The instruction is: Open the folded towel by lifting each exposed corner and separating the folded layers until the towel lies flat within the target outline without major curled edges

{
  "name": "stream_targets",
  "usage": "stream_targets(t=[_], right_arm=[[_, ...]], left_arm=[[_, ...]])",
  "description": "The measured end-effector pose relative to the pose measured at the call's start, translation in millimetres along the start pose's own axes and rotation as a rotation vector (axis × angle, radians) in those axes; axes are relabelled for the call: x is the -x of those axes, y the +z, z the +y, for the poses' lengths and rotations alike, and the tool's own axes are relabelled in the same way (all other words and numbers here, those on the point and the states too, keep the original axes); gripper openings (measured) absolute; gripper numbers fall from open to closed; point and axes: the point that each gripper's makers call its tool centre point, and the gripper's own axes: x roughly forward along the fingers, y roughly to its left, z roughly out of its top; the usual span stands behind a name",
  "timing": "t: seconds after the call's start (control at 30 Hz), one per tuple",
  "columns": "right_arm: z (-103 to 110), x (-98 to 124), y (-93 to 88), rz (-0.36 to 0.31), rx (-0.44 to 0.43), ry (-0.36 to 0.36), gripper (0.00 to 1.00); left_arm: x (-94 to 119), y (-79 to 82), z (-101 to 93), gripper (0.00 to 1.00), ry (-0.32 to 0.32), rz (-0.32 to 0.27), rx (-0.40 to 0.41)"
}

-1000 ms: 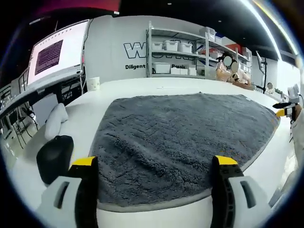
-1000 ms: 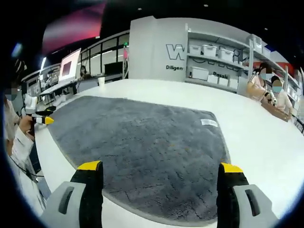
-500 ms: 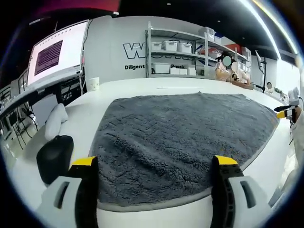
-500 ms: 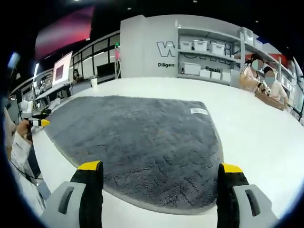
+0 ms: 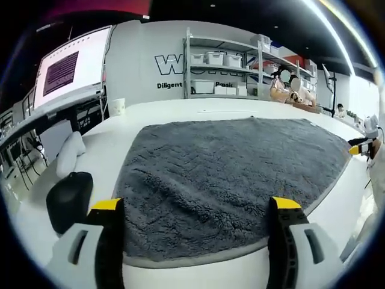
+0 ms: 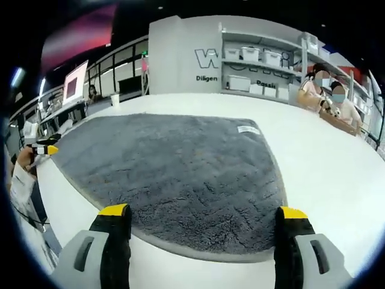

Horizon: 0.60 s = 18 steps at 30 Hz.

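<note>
In the left gripper view, the left gripper (image 5: 195, 208) has its yellow-tipped jaws spread wide and released, with nothing between them, above the near edge of the grey towel (image 5: 228, 162), which lies spread flat on the white table (image 5: 174, 108). A black object (image 5: 69, 198) sits on the table to the left of the towel, and a white cup (image 5: 118, 106) stands far left. The far wall bears large letters beginning "W" and smaller writing starting "Diligent"; shelves (image 5: 225, 66) hold white bins. The other gripper's yellow tip shows at the far right. In the right gripper view, the right gripper (image 6: 201, 214) also has its jaws apart and empty, over the towel's near edge. A small white label (image 6: 248, 129) lies on the towel's far right corner; its print is too small to read.
</note>
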Motion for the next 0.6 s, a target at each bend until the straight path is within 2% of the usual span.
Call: stream_targets(t=[0.6], right_arm=[[-2.1,5.5,-4.2,0.008,0.012,0.011,1.0]], left_arm=[[2.4,-2.0,2.0,0.99,0.005,0.015,-0.001]])
